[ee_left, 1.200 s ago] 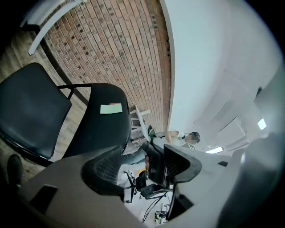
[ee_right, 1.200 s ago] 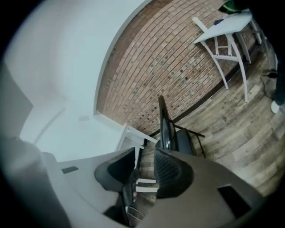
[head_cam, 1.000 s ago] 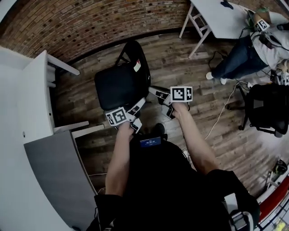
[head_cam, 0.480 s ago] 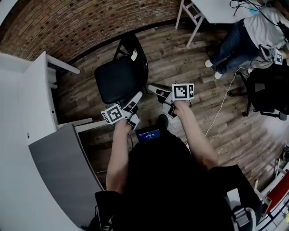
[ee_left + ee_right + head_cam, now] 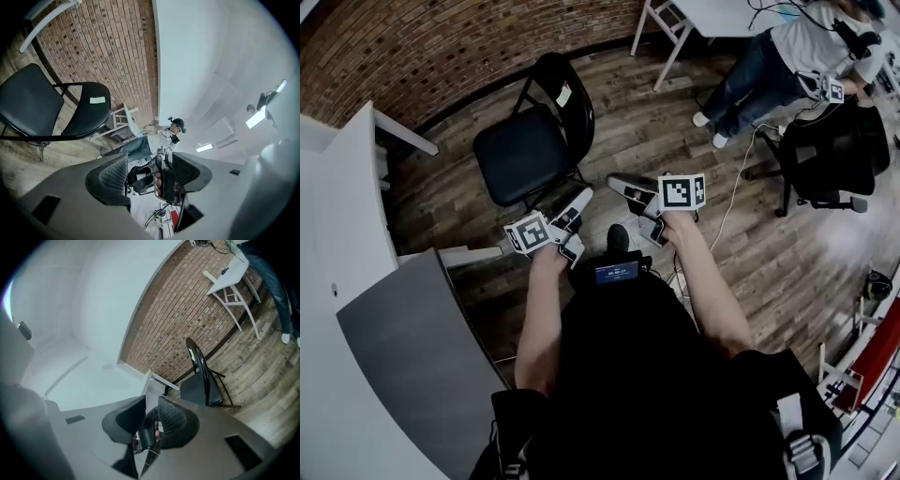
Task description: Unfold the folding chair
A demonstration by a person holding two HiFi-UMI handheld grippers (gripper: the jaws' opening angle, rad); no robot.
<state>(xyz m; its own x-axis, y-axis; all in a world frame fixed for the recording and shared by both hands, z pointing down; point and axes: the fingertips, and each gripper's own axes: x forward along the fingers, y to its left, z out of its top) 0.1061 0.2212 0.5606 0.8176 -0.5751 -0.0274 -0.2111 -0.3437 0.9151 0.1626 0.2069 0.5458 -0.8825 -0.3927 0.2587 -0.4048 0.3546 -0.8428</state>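
Note:
The black folding chair (image 5: 525, 150) stands unfolded on the wooden floor, its seat flat and its back toward the brick wall. My left gripper (image 5: 583, 198) is open, just off the seat's near right corner and not touching it. In the left gripper view the chair (image 5: 28, 105) lies off to the left, and nothing is between the jaws of the left gripper (image 5: 149, 161). My right gripper (image 5: 615, 183) floats to the right of the chair. The right gripper (image 5: 152, 404) has just been closing; a narrow gap remains, with nothing in it. The chair (image 5: 201, 380) stands ahead of it.
A white desk (image 5: 337, 216) and a grey panel (image 5: 412, 347) fill the left side. At the top right a person (image 5: 769, 56) sits by a white table (image 5: 712, 14) and a black office chair (image 5: 830, 150). A cable (image 5: 741, 178) runs across the floor.
Both grippers have drawn back from the chair toward me. The left one was at the seat's front edge and is now apart from it. The chair stays unfolded.

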